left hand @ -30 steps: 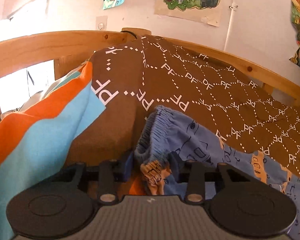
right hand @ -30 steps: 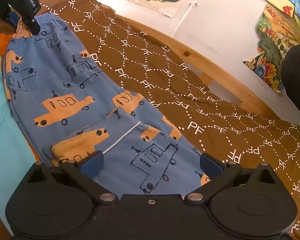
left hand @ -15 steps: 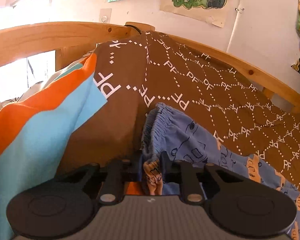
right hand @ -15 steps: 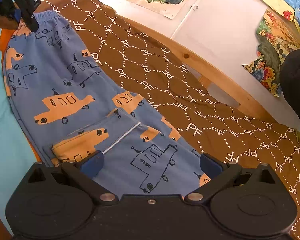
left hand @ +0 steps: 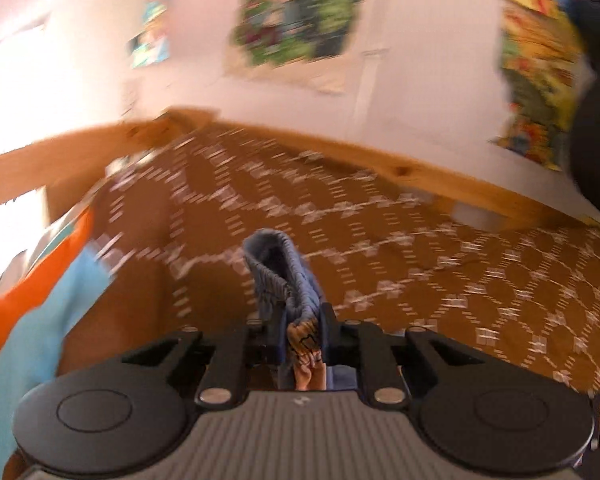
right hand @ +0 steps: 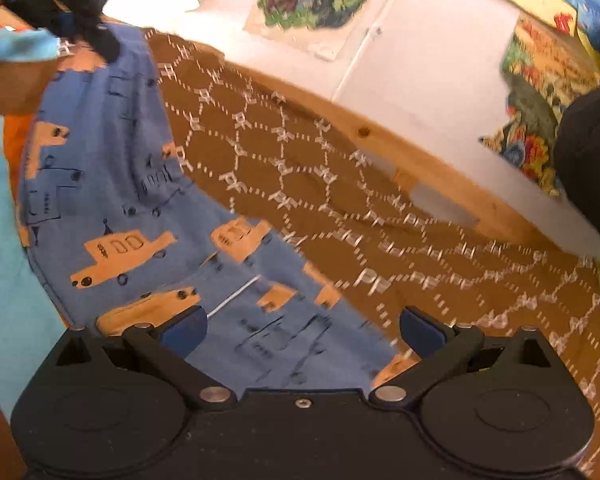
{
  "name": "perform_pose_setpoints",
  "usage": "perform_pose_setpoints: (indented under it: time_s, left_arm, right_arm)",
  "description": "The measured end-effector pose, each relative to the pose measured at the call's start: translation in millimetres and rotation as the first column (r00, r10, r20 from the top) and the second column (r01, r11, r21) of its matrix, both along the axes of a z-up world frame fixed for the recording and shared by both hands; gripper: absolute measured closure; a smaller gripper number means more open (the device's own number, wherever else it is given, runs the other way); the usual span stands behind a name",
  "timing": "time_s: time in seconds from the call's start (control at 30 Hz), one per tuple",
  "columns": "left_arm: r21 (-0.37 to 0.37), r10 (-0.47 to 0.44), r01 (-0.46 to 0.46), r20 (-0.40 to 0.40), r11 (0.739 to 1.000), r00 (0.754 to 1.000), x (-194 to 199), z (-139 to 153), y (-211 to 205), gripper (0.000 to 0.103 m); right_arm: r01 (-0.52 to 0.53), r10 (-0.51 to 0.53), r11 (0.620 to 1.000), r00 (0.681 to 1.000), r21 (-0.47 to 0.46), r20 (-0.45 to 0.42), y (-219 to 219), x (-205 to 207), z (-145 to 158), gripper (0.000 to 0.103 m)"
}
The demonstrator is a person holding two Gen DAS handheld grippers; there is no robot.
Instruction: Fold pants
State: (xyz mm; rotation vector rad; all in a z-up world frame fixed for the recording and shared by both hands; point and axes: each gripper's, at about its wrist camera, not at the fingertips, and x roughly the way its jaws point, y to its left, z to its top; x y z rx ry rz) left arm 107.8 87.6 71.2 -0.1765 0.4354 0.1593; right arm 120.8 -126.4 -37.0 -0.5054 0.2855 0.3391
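Right now the left gripper is clamped on the waistband end of the pants: its fingers have just been closing and now sit narrow w/ bunched blue elastic fabric pinched between them, a loop of waistband sticking up past the tips. Left wrist view is heavily motion-blurred, so detail beyond the grip is hard to read.

Pants are blue w/ orange vehicle prints, spread lengthwise on a bed over a brown patterned blanket, w/ an orange-and-light-blue cloth alongside. From the right wrist view the waistband corner looks raised off the bed at top left, where the left gripper shows as a dark shape, while the leg end lies flat near the camera.

The right gripper is wide open, nothing held; its blue-padded fingers straddle the leg fabric just above it, apparently not pressing on it.

Step in hand, as I read it: start of the first fold, one end secured, other end not yet gripped. Next move prob. calls for the right fingers to drop onto the leg fabric & close, so both ends can be handled together, or for the waistband to be carried over toward the hems. Watch for: only one layer caught, or the blanket snagged along w/ the cloth.
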Motion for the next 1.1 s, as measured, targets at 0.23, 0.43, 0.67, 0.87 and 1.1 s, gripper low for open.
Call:
perform_pose_setpoints:
  time_s: [0.23, 0.43, 0.67, 0.87, 1.1]
  left_arm:
    - [0.092, -0.233, 0.234, -0.019, 0.968, 0.972, 11, 18, -81, 0.086]
    - [0.164, -0.425, 0.439, -0.116, 0.883, 0.898, 27, -1, -163, 0.086]
    - [0.208, -0.539, 0.589, -0.252, 0.781, 0.804, 31, -47, -252, 0.083]
    - [0.284, -0.552, 0.639, -0.333, 0.714, 0.765, 19, -84, -270, 0.043]
    - [0.284, -0.576, 0.672, -0.354, 0.684, 0.737, 8, -96, -257, 0.037]
  right_arm:
    - [0.025, -0.026, 0.999, 0.999, -0.04, -0.023, -74, -6, 34, 0.001]
    - [0.221, -0.219, 0.974, 0.974, 0.042, -0.052, -142, -8, 41, 0.001]
    - [0.326, -0.314, 0.936, 0.944, 0.134, -0.103, -189, 4, 39, 0.001]
    - [0.296, -0.263, 0.935, 0.948, 0.197, -0.177, -198, 13, 29, 0.001]
    - [0.238, -0.12, 0.88, 0.948, 0.41, -0.294, -202, 30, 24, 0.004]
